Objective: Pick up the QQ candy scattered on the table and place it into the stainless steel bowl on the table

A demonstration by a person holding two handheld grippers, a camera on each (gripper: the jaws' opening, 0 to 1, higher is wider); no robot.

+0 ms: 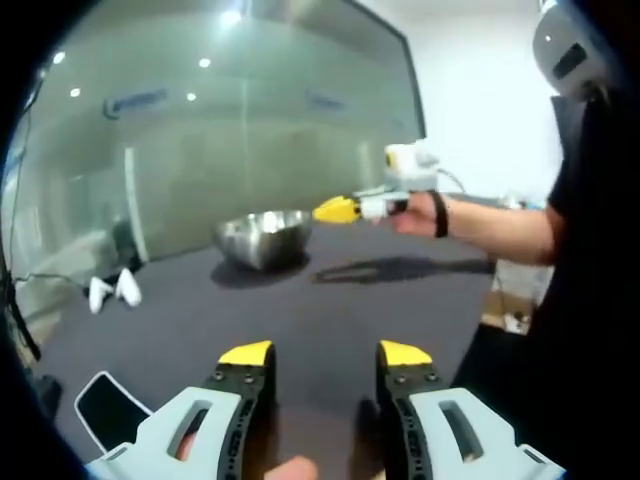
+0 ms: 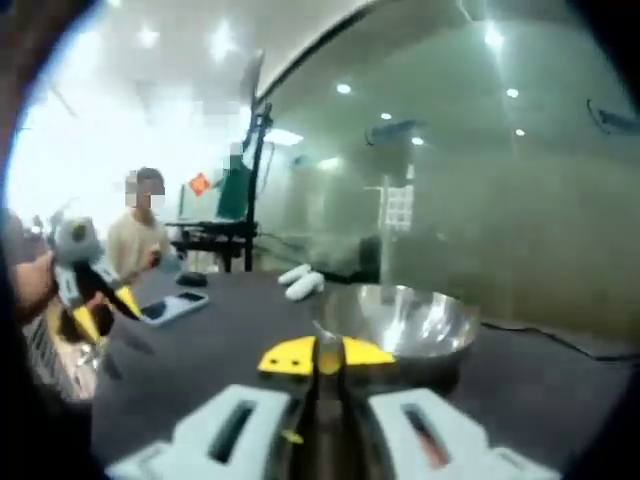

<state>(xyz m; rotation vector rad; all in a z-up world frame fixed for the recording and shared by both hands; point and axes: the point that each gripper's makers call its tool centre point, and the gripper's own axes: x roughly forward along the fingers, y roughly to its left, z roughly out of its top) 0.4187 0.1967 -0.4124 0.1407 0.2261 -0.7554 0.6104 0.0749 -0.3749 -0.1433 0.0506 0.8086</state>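
The stainless steel bowl (image 1: 265,238) stands on the dark table (image 1: 330,300). In the left gripper view my left gripper (image 1: 325,355) is open above the table's near part, nothing between its yellow tips. My right gripper (image 1: 340,210), held by a hand, hovers just right of the bowl. In the right gripper view the right gripper (image 2: 328,358) is shut on a small yellowish QQ candy (image 2: 328,362), with the bowl (image 2: 400,320) right behind its tips. The left gripper (image 2: 100,300) shows at the far left, open.
Two white objects (image 1: 110,290) lie left of the bowl. A phone (image 1: 110,410) rests near the table's front left edge. A glass wall (image 1: 250,130) runs behind the table. A person (image 2: 135,240) sits in the background. A black sleeve and torso (image 1: 590,300) fill the right side.
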